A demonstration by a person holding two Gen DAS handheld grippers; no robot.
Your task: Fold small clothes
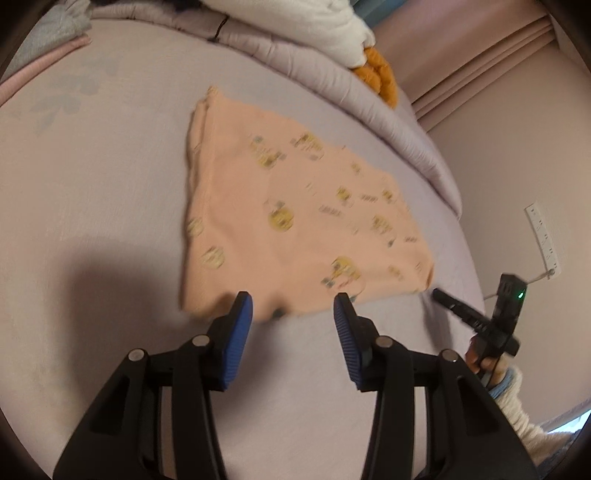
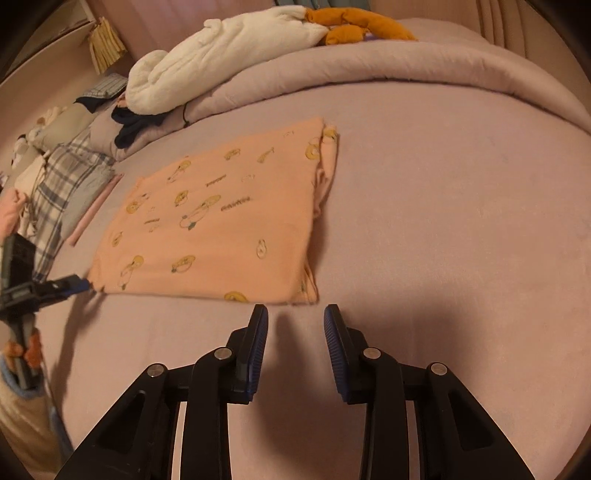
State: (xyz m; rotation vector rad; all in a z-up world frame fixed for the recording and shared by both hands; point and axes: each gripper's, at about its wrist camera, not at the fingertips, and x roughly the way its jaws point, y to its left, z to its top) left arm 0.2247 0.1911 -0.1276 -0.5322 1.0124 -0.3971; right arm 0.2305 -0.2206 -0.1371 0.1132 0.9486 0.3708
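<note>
Both grippers, left gripper and right gripper, hover with parted, empty jaws by the near hem of the peach garment, soft, light and limp, best pinched at its near corners.

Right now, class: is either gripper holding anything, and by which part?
Nothing is held. The left gripper and right gripper stand open near the peach garment's near edge.

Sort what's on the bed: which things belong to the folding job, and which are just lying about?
Job:
- peach printed garment, flat on the bed sheet
- left gripper
- right gripper

Lying about:
- white blanket
- orange plush
- plaid cloth pile
- rolled duvet
</note>
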